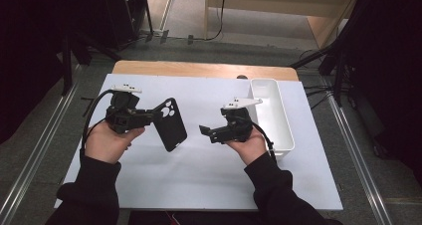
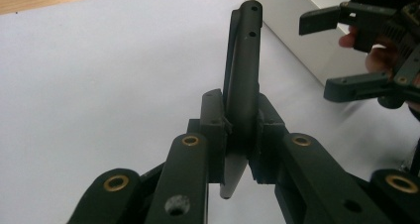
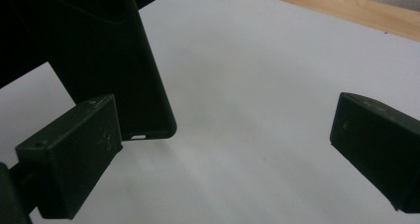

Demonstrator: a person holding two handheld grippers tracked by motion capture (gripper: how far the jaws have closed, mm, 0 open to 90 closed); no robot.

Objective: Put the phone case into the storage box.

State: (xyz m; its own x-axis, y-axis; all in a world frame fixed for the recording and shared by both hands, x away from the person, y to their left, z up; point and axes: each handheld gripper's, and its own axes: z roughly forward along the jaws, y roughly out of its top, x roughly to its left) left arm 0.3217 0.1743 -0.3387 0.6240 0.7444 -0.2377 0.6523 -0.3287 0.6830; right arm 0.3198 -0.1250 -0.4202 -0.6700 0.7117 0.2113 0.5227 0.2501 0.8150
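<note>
I have the left tool [image 1: 149,116] pinching a black phone case [image 1: 170,124], left of centre in the high view, above the white tabletop [image 1: 199,175]. In the left gripper view the phone case [image 2: 242,70] stands edge-on between my two jaws, which press on it from both sides; its upper end rises toward the top centre of that frame and its lower corner pokes out below the jaws.

The right tool [image 1: 205,132] sits just right of centre in the high view, its jaws spread apart with nothing between them, pointing toward the case and a little apart from it. From the left gripper view I see the right tool [image 2: 317,55] at the upper right, open, with fingers [image 2: 379,60] of the hand behind it. In the right gripper view the phone case [image 3: 99,60] fills the upper left, its lower corner hanging over the tabletop [image 3: 257,85], beside the left jaw but not touching it that I can tell.

A white tray [image 1: 278,130] lies on the tabletop at the right of the high view, just behind my right hand [image 1: 249,148].
</note>
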